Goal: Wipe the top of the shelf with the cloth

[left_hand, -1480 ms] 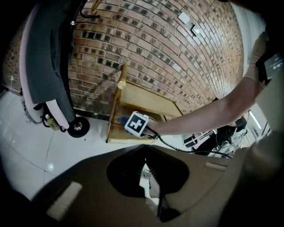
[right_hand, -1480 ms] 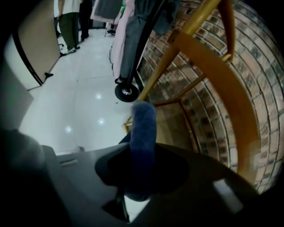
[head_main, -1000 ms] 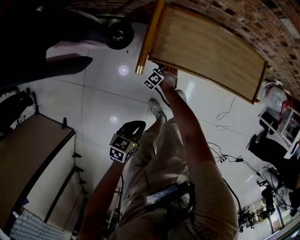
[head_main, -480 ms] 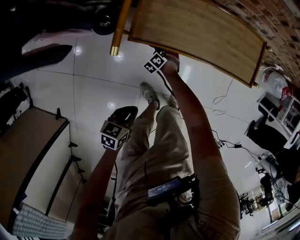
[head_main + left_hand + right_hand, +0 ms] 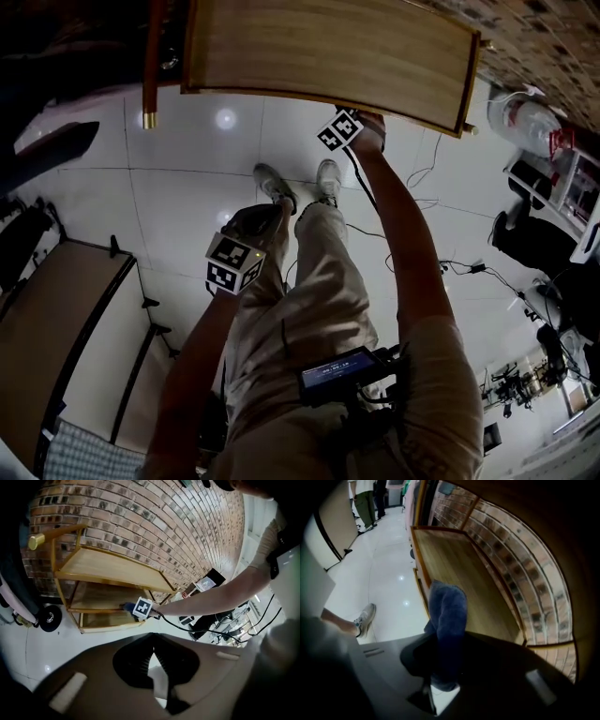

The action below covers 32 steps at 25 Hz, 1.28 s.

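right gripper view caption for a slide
Right gripper shut on a blue cloth at a wooden shelf edge

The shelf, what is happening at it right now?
A person holds a gripper in each hand. The right gripper is shut on a blue cloth, held at the front edge of a lower board of the wooden shelf, under its top, so the top is not being wiped. The left gripper hangs shut and empty above the floor.

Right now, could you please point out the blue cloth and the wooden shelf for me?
blue cloth (image 5: 447, 615): right gripper view, on its bunched middle fold.
wooden shelf (image 5: 328, 47): head view, on its top board.
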{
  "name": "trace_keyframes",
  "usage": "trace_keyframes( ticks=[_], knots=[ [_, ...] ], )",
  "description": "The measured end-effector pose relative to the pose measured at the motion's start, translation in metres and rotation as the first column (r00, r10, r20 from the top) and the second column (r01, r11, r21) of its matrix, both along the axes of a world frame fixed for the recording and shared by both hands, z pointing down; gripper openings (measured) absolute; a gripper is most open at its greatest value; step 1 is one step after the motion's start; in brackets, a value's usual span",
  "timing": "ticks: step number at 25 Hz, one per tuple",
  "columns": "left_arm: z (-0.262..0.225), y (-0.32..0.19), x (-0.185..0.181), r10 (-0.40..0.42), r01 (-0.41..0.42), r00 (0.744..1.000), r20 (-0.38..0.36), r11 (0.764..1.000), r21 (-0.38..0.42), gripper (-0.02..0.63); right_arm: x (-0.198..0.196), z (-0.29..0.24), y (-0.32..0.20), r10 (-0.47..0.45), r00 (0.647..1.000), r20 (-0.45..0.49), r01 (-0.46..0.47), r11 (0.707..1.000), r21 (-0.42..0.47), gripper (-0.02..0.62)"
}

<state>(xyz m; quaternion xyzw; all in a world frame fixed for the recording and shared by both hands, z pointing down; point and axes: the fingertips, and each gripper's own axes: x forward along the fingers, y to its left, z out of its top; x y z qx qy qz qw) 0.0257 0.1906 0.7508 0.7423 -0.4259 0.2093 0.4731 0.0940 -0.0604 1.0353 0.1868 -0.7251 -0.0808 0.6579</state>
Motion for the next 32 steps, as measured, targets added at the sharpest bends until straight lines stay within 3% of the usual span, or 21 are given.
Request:
trace_keyframes(
  ticks=[12, 17, 21, 25, 28, 32],
  knots=[
    [0.005, -0.031, 0.041, 0.017, -0.018, 1.0, 0.025, 1.0, 0.014, 0.0, 0.198, 0.003, -0.045, 0.149, 0.984, -0.1, -0.142, 0.987, 0.077, 0.1],
    [0.014, -0.03, 0.045, -0.004, 0.003, 1.0, 0.029, 1.0, 0.008, 0.0, 0.228, -0.002, -0.056, 0.23, 0.966, -0.117, -0.222, 0.972, 0.081, 0.1],
    [0.011, -0.021, 0.043, -0.006, 0.005, 1.0, 0.026, 1.0, 0.004, 0.0, 0.219, -0.03, -0.033, 0.288, 0.954, -0.086, -0.286, 0.958, 0.034, 0.1],
    [0.012, -0.012, 0.023, 0.006, -0.008, 0.999, 0.05, 1.0, 0.029, 0.0, 0.173, -0.064, 0.017, 0.27, 0.963, 0.001, -0.269, 0.962, -0.033, 0.1],
    [0.027, -0.005, -0.003, -0.001, -0.004, 0.997, 0.072, 0.998, 0.057, 0.0, 0.122, -0.073, 0.051, 0.197, 0.979, 0.05, -0.194, 0.979, -0.06, 0.1],
    [0.071, 0.005, -0.05, -0.069, 0.059, 0.992, 0.105, 0.994, 0.094, 0.0, 0.034, -0.041, 0.087, 0.027, 0.994, 0.109, -0.017, 0.996, -0.091, 0.1]
  ],
)
